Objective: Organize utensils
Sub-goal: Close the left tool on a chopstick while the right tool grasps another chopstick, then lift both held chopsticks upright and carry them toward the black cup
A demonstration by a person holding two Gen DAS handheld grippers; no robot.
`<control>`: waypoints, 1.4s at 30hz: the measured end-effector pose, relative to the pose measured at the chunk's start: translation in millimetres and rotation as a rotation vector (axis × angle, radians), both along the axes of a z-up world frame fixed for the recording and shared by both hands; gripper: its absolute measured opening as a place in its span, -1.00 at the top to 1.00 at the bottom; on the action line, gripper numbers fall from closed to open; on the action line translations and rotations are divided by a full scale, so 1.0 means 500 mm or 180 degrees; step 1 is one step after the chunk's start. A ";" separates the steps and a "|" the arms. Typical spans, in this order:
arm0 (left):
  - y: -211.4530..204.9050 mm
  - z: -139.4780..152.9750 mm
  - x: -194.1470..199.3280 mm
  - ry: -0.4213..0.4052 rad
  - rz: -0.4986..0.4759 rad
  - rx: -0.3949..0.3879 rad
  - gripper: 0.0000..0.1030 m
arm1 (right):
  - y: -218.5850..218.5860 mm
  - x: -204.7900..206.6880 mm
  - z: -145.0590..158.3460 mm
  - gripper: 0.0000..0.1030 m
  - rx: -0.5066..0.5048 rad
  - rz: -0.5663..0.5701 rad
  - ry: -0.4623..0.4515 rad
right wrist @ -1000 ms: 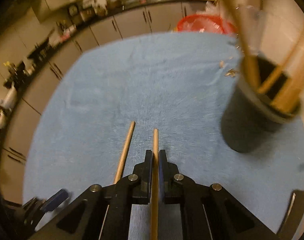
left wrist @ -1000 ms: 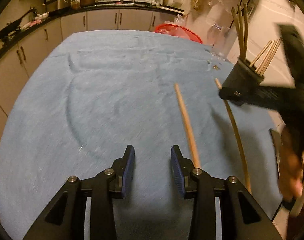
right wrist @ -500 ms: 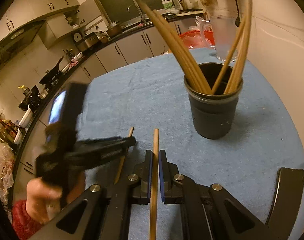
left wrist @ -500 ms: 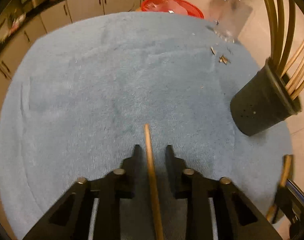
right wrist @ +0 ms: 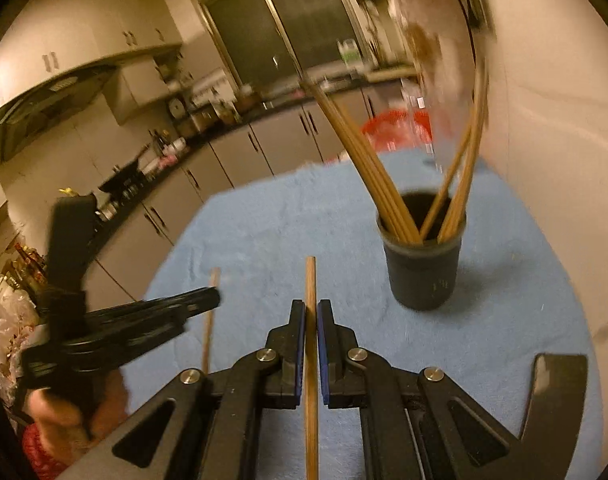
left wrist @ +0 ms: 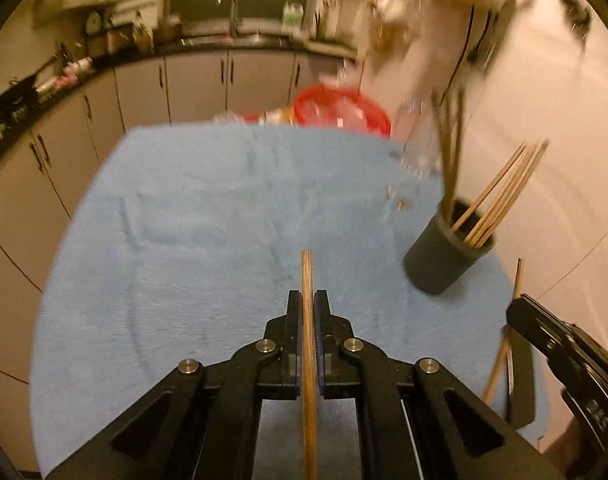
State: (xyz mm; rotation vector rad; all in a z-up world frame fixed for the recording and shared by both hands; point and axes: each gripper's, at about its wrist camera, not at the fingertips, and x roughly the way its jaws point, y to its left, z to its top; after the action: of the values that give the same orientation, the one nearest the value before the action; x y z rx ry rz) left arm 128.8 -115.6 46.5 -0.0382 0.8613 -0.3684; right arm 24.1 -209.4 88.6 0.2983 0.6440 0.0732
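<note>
My left gripper (left wrist: 308, 300) is shut on a wooden chopstick (left wrist: 307, 280) that points forward above the blue cloth (left wrist: 191, 240). My right gripper (right wrist: 312, 308) is shut on another wooden chopstick (right wrist: 310, 280). A dark cup (right wrist: 424, 272) with several chopsticks stands ahead and to the right of the right gripper; it also shows in the left wrist view (left wrist: 444, 260). The left gripper (right wrist: 211, 298) and its chopstick (right wrist: 212, 280) show at the left of the right wrist view. The right gripper (left wrist: 516, 312) shows at the right of the left wrist view.
A red basin (left wrist: 344, 108) and a clear glass pitcher (left wrist: 420, 140) stand beyond the cloth's far edge. Small crumbs (left wrist: 402, 204) lie near the cup. Kitchen cabinets (left wrist: 143, 88) run along the back and left. A wall is close on the right.
My left gripper has closed on the chopstick that lay on the cloth and lifted it. My right gripper keeps its chopstick and has risen, facing the cup.
</note>
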 end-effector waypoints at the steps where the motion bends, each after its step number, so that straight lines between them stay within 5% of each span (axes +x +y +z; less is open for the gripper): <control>1: 0.010 0.016 -0.008 -0.0045 0.0005 -0.0041 0.90 | 0.009 -0.019 0.018 0.88 -0.0021 0.0008 -0.0137; 9: 0.060 0.087 -0.043 -0.0384 0.0087 -0.0163 0.90 | 0.076 -0.088 0.076 0.88 -0.0291 0.0055 -0.0575; 42: 0.073 0.147 -0.111 -0.0612 0.0053 -0.0156 0.90 | 0.062 -0.117 0.094 0.88 -0.0234 0.0046 -0.0716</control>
State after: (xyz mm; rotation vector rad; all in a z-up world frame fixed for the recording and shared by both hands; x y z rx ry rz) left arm 73.1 -79.2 120.0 -0.0545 0.6615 -0.3712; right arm -34.3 -178.5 135.5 0.2108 0.4244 0.0952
